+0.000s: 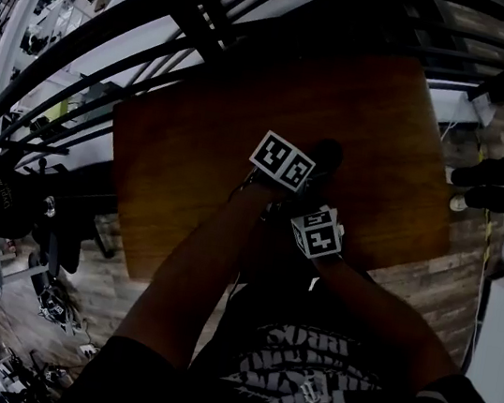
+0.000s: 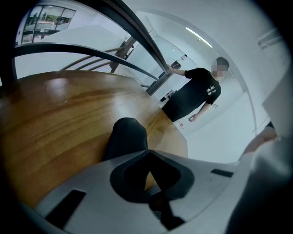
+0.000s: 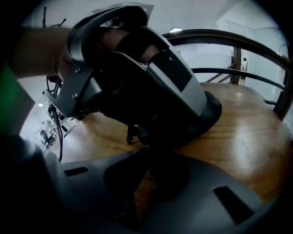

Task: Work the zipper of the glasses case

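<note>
Glasses case point(image 1: 324, 152) lies on wooden table point(image 1: 191, 167), just past both your grippers, long axis running away from you. Your left gripper point(image 2: 147, 153): jaws pinched together on case's near end, pinning it. Your right gripper point(image 3: 146, 148): jaws narrow, tips meeting at case's near edge under left gripper; too dark to tell if anything is caught. Small tab point(image 3: 130, 134), likely zipper pull, hangs just left of right tips. Right gripper nearer it; likely pull direction follows case length.

Wooden table point(image 1: 192, 158), curved dark railing point(image 3: 219, 33), white walls point(image 2: 219, 137), plank floor point(image 1: 429, 281)
</note>
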The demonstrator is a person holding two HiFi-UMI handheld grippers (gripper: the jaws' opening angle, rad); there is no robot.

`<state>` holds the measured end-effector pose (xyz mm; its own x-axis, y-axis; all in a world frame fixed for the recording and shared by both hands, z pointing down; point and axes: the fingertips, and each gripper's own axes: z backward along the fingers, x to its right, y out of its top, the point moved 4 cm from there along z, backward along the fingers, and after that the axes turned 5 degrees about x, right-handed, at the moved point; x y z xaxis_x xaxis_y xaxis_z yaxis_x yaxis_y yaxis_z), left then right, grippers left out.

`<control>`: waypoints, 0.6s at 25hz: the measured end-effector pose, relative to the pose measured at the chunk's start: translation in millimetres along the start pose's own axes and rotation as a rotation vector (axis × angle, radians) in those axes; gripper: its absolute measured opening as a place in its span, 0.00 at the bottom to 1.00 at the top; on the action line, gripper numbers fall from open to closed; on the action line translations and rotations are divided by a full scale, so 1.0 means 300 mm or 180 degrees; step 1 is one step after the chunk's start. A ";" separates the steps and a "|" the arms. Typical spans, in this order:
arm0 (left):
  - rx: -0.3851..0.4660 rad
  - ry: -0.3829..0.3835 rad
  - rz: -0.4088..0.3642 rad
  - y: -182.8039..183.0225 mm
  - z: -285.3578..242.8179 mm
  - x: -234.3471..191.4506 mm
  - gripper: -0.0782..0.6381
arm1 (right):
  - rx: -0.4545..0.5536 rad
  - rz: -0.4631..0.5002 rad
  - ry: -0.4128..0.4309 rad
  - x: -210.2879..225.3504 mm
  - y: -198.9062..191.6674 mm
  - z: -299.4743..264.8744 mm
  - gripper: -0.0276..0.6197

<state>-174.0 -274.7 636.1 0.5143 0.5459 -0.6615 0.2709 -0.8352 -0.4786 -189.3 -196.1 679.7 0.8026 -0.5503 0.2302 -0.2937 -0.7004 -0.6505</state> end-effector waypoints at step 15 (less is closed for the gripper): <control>-0.0035 0.0017 -0.0036 0.001 0.001 0.008 0.11 | -0.0024 0.0180 -0.0116 0.096 0.011 0.042 0.04</control>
<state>-172.9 -273.6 634.1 0.5155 0.5549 -0.6529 0.2855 -0.8297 -0.4797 -160.4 -208.5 675.0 0.8029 -0.5723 0.1667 -0.3429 -0.6722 -0.6562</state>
